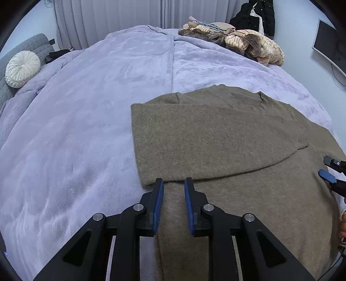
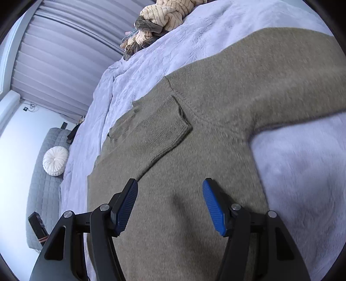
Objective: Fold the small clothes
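Note:
An olive-brown knit sweater (image 1: 227, 138) lies flat on the lavender bedspread (image 1: 86, 108). One sleeve is folded across its body, the cuff showing in the right wrist view (image 2: 166, 125). My left gripper (image 1: 173, 183) hovers over the sweater's near left part, jaws a narrow gap apart and empty. My right gripper (image 2: 170, 186) is wide open and empty above the sweater's body (image 2: 194, 162); its fingertips (image 1: 326, 175) show at the right edge of the left wrist view. The other sleeve (image 2: 292, 90) stretches out to the right.
A pile of striped beige and brown clothes (image 1: 244, 41) lies at the bed's far right corner. A round white cushion (image 1: 22, 69) rests against a grey headboard (image 1: 26, 45). Curtains (image 1: 129, 15) hang behind. A monitor (image 1: 328, 47) is on the right wall.

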`<state>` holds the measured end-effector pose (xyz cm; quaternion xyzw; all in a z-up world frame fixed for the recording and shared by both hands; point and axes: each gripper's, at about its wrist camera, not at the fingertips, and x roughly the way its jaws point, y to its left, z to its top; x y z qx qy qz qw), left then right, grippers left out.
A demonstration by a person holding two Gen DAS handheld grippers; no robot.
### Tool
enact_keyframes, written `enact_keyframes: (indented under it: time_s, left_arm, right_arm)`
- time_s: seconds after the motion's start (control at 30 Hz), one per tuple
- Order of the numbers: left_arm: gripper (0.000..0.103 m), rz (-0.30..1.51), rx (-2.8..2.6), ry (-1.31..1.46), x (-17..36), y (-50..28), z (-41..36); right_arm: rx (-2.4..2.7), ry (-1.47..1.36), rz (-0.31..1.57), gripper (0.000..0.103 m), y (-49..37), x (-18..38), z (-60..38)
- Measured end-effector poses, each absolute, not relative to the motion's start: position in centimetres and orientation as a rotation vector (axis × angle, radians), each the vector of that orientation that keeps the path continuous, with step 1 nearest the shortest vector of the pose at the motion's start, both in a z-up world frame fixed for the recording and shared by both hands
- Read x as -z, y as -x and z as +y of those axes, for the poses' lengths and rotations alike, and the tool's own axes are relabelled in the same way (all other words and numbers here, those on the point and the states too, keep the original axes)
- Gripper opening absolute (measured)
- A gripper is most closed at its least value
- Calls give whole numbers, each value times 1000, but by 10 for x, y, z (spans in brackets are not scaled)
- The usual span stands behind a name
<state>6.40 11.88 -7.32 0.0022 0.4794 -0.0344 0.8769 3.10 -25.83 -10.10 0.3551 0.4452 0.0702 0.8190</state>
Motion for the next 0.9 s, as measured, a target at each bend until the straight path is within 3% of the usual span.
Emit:
enact_keyframes:
  time_s: [0.03, 0.07, 0.2, 0.27, 0.53, 0.9]
  left_arm:
    - [91, 997, 69, -1, 73, -61, 115]
    - [102, 978, 56, 1, 72, -56, 112]
    - [103, 954, 71, -20, 68, -42, 94]
    - [103, 964, 86, -12, 68, -39, 86]
    - [103, 1017, 146, -13, 74, -35, 47]
    - [103, 1014, 234, -22, 70, -43, -31]
  right_arm:
    - [-155, -761, 947, 66, -28, 101, -258]
    - [-161, -765, 945, 66, -25, 100, -258]
    - [-173, -772, 938, 67, -14, 98, -261]
    - [-176, -781, 930, 79, -9, 96, -265]
    - [-130, -815, 862, 79, 17, 84, -308]
    - [359, -1059, 610, 79, 92, 79, -481]
